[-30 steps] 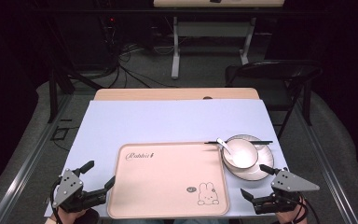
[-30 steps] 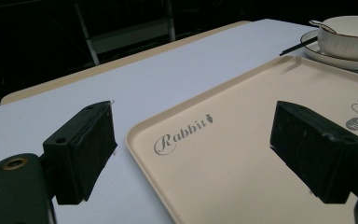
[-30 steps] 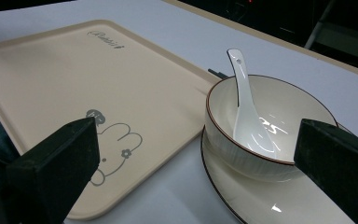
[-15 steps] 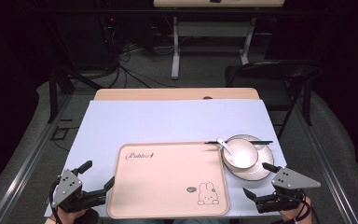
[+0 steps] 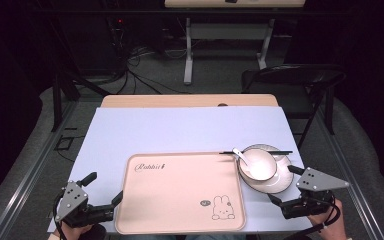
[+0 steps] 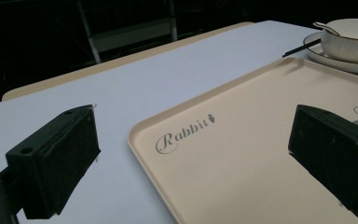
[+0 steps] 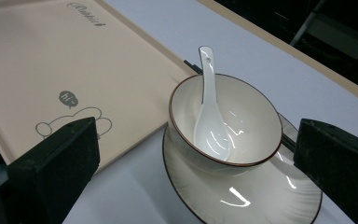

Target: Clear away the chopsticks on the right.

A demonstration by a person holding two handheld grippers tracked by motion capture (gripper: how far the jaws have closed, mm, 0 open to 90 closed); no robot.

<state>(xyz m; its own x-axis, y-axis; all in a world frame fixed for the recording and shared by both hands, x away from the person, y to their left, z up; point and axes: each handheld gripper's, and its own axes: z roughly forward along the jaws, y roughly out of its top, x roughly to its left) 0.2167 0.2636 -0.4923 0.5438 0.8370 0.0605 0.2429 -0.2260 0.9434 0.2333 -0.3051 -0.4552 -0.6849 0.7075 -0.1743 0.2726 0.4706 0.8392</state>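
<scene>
A white ceramic bowl [image 7: 226, 123] is being carried on a white plate with a dark rim [image 7: 242, 191], just right of a beige rectangular tray printed with a rabbit [image 5: 180, 192]; a white ceramic spoon [image 7: 209, 109] is being held inside it. The right gripper [image 5: 286, 186], jaws spread wide and empty, is being held just before the plate. The left gripper [image 5: 102, 190], jaws likewise apart, is being held across the tray's left edge.
</scene>
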